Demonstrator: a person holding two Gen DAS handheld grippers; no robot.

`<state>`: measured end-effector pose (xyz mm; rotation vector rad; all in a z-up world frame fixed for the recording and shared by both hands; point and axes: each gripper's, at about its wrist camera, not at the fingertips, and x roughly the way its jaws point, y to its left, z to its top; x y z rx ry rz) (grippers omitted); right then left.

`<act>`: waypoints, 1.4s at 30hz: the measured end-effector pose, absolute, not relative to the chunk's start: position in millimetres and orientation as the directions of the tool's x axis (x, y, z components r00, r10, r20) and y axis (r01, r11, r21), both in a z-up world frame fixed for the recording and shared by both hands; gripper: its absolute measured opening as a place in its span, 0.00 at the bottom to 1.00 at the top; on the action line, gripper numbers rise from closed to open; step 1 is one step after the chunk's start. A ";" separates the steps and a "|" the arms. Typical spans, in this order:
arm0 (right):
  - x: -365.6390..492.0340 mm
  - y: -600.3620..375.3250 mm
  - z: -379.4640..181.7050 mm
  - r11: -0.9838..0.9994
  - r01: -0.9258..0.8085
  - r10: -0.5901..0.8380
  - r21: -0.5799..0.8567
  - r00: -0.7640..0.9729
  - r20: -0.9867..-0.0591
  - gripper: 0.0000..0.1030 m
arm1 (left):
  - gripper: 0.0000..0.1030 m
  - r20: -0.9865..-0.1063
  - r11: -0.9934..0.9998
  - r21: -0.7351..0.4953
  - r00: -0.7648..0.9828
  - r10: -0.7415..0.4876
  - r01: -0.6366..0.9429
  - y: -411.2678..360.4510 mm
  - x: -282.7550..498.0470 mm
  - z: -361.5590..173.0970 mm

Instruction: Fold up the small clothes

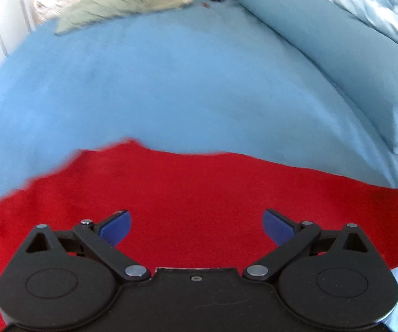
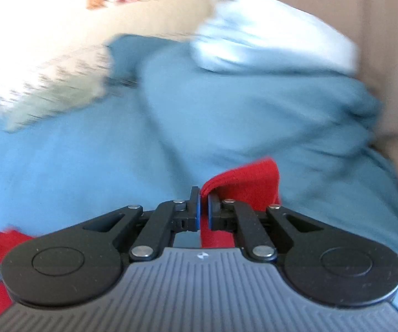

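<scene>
So I had my right gripper (image 2: 204, 207) jaws pinched on an edge of the red garment (image 1: 199, 193) lying on the blue bed (image 1: 171, 83), left gripper (image 1: 196, 227) wide open above it, probably needing its own grip next.

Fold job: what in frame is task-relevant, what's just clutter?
Job:
- red garment
- right gripper, shut on its edge
- left gripper, open above it

Lying about:
- blue bedsheet
- patterned pillow
- pale blue blanket
</scene>
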<state>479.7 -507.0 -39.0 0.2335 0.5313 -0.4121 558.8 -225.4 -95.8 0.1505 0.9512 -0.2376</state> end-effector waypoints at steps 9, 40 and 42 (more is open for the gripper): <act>568.8 -299.2 -76.5 0.977 -0.025 0.143 0.213 0.818 -0.557 0.19 | 1.00 -0.792 0.993 0.084 0.610 0.018 0.080 -64.2 553.2 -91.3; 468.9 -318.2 -164.2 0.991 0.059 -0.124 -0.116 0.692 -0.711 0.85 | 0.33 -0.805 0.830 0.012 0.497 -0.323 0.558 -179.2 573.3 -162.7; 464.9 -323.8 -167.1 0.990 0.092 -0.139 -0.104 0.683 -0.717 0.85 | 0.09 -0.793 0.846 0.003 0.517 -0.322 0.533 -166.2 568.4 -154.6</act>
